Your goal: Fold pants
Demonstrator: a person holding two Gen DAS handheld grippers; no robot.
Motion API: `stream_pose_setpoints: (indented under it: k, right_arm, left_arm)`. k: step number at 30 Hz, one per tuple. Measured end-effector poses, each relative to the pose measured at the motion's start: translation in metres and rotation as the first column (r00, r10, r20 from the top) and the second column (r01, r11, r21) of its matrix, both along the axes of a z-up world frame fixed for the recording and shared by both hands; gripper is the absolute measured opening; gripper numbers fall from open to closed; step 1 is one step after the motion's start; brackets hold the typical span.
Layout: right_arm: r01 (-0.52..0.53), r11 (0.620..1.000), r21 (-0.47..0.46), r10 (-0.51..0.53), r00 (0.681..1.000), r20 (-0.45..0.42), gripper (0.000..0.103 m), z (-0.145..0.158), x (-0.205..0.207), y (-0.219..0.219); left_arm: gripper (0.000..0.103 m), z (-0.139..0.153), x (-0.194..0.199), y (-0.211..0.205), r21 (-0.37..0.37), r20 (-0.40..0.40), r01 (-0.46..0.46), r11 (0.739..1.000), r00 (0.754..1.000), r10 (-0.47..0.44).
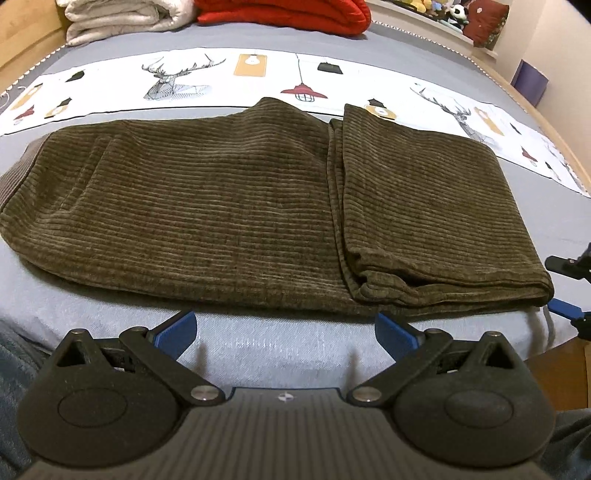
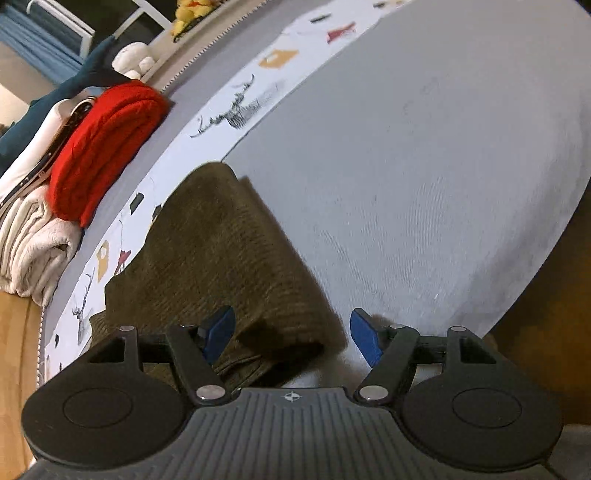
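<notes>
Olive-brown corduroy pants [image 1: 221, 206] lie flat on the grey bed sheet [image 1: 280, 350], with the legs folded over into a thicker stack [image 1: 424, 206] on the right. My left gripper [image 1: 286, 330] hovers open just short of the pants' near edge, with nothing between its blue pads. At the right edge of the left wrist view, my right gripper [image 1: 565, 288] sits beside the folded corner. The right wrist view is rolled and shows my right gripper [image 2: 291, 338] open. The folded end of the pants [image 2: 221, 258] lies loosely between its fingers, near the left pad [image 2: 219, 332].
A white runner printed with deer and lamps [image 1: 207, 81] crosses the bed behind the pants. Folded beige [image 1: 122, 18] and red [image 1: 288, 13] blankets are stacked at the far side. Plush toys [image 1: 443, 11] line the headboard. The wooden bed frame [image 1: 554, 365] borders the near right corner.
</notes>
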State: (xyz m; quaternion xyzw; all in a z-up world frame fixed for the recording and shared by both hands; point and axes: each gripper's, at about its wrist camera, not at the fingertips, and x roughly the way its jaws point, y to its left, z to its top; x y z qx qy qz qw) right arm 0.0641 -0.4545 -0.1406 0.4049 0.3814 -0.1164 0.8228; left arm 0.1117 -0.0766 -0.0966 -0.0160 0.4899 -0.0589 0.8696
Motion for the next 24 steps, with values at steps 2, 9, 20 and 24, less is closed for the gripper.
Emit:
stream_pose_setpoints:
  k: [2,9,20,24]
  right_arm:
    - [0.010,1.000,0.007,-0.010,1.000,-0.003,0.071,0.000,0.001,0.002]
    - [0.084,0.993,0.088,-0.082,0.996,-0.022,0.072,-0.011,0.005,0.003]
    - [0.100,0.992,0.079,-0.099,0.995,-0.024,0.082,-0.015,0.016,0.007]
    - [0.100,0.993,0.068,-0.099,0.995,-0.026,0.083,-0.015,0.019,0.009]
  left_arm:
    - [0.103,0.000,-0.001,0.002,-0.005,-0.006,-0.002,1.000,1.000,0.002]
    - [0.103,0.001,0.006,0.021,-0.009,-0.001,-0.039,0.999,0.999,0.039]
    - [0.103,0.005,0.022,0.065,-0.040,-0.011,-0.136,0.990,0.991,0.135]
    - [0.103,0.002,0.020,0.065,-0.105,-0.046,-0.153,0.983,0.988,0.149]
